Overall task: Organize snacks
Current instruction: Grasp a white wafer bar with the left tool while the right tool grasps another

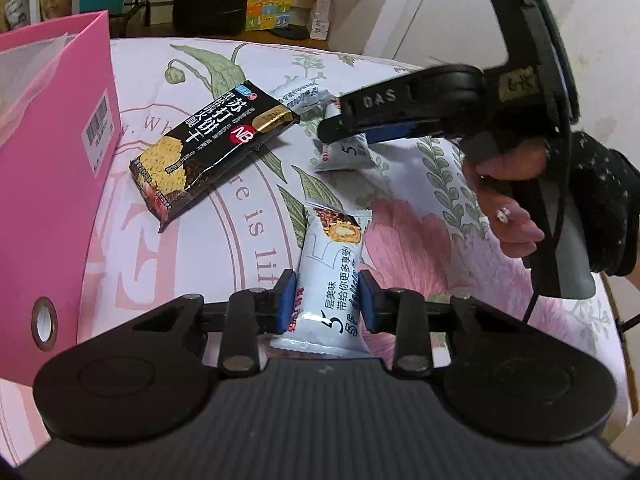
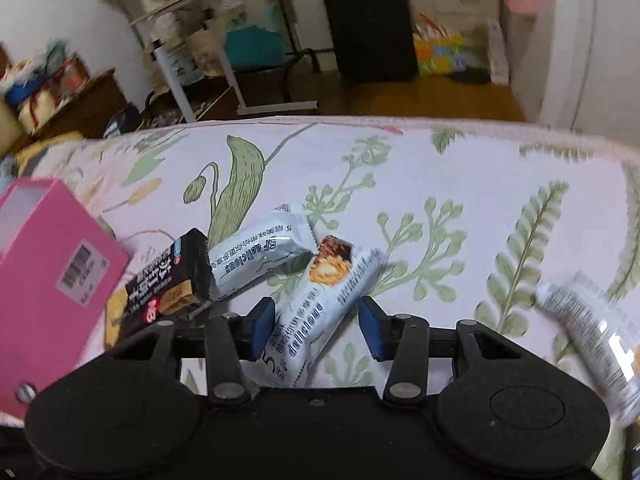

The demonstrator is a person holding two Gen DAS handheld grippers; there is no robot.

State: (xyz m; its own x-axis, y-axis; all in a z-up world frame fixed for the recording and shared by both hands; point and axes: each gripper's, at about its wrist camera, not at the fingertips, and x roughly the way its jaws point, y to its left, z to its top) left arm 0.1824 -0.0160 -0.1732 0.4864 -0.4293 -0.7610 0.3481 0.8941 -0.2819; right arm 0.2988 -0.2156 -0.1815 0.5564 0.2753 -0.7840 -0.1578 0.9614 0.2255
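Observation:
My left gripper is shut on a white snack bar; both blue pads press its sides near the lower end. In the right wrist view my right gripper is open around a second white bar that lies aslant on the floral cloth, with a gap showing at the right pad. In the left wrist view the right gripper comes in from the right over that bar. A third white bar lies against a black cracker box.
A tall pink box with a barcode label stands at the left edge of the floral tablecloth. A blurred white bar shows at the right of the right wrist view. A hand holds the right gripper. Furniture and bags stand beyond the table.

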